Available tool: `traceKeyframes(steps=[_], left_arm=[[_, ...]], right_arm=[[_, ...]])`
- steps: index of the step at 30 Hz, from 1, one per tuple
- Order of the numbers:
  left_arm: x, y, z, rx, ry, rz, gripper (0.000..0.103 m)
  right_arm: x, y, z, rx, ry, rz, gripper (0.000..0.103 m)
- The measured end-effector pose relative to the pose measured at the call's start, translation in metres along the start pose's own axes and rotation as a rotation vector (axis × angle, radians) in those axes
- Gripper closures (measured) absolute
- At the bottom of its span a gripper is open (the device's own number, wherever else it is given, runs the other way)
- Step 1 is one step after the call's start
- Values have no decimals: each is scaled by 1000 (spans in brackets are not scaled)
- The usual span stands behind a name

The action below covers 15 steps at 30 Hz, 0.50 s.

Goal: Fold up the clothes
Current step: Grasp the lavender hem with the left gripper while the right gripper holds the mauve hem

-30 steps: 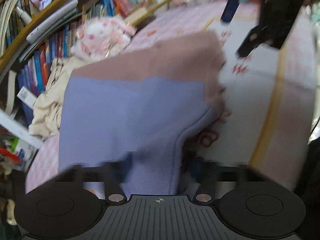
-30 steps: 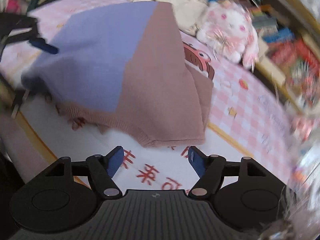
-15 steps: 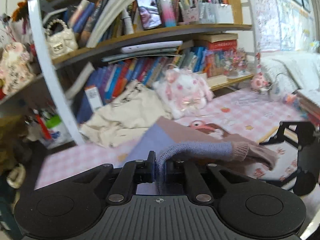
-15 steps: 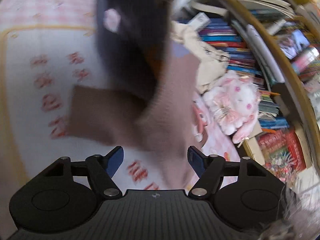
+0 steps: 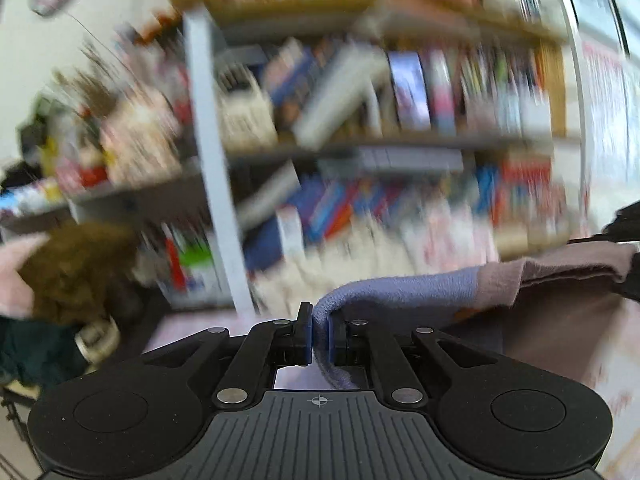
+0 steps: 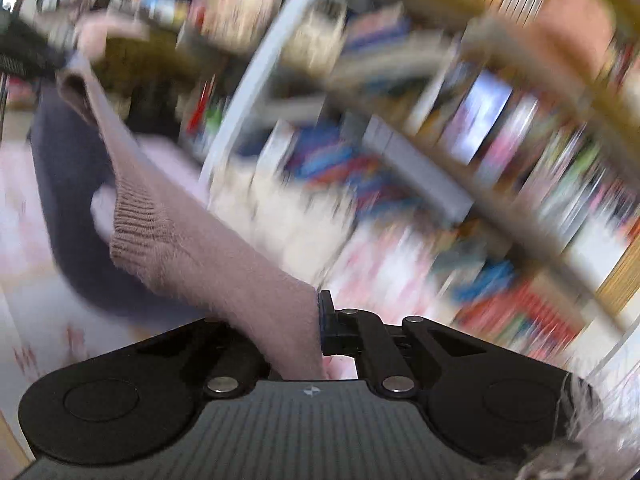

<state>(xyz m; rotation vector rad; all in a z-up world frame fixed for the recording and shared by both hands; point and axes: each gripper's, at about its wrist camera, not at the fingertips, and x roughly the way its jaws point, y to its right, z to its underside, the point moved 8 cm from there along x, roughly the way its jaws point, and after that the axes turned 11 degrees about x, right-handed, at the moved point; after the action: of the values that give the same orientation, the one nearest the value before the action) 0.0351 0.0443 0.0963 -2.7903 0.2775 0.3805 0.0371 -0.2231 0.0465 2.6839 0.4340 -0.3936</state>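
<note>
We had the sweater [image 5: 420,292] lifted between us, one edge in each tool. The left gripper [image 5: 319,338] was clenched on a lilac fold, which bunched up between the jaws and ran off to their right toward the mauve half. The right gripper [image 6: 316,332] was clamped on the mauve knit; the cloth draped over its left jaw and hid that pad, and the ribbed cuff [image 6: 136,220] hung ahead and to the left of the jaws. The rest sagged below, over the pink bedspread [image 6: 24,200].

Our worries, as we judged them: each hold was on a thin pinch near the edge, and soft knit could creep out of either pair of jaws if we pulled the span taut or swung hard. Both views were smeared, so we were plainly moving fast, which made a slip likelier. The shelves [image 5: 360,148] stood ahead of both jaws, crowded with books, so a wide sweep could catch the cloth or knock something down. The dangling sleeve could also tuck under and spoil the fold.
</note>
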Motion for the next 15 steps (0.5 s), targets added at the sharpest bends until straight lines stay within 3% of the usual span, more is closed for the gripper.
traceKeyframes(steps=[5,10,12,14,15], left_arm=[[-67,-37,-62,-22,253,-38,95],[-119,-70,-125,-89,505,-5,95],[-124,-77,-140,-122,551,32,95],[-110,-78,-143,-133,524,59,95],[-91,-74,-136,-127,465,68,95]], right_arm=[[-90,6,-91,-87,230,36,98],[-169,17,-157,-105,346,-12,98],[-182,28,-174,-71,332,-58,98],[-171,38,-176,-16,241,-143,98],[-157,41,-170,7,176,-183,98]])
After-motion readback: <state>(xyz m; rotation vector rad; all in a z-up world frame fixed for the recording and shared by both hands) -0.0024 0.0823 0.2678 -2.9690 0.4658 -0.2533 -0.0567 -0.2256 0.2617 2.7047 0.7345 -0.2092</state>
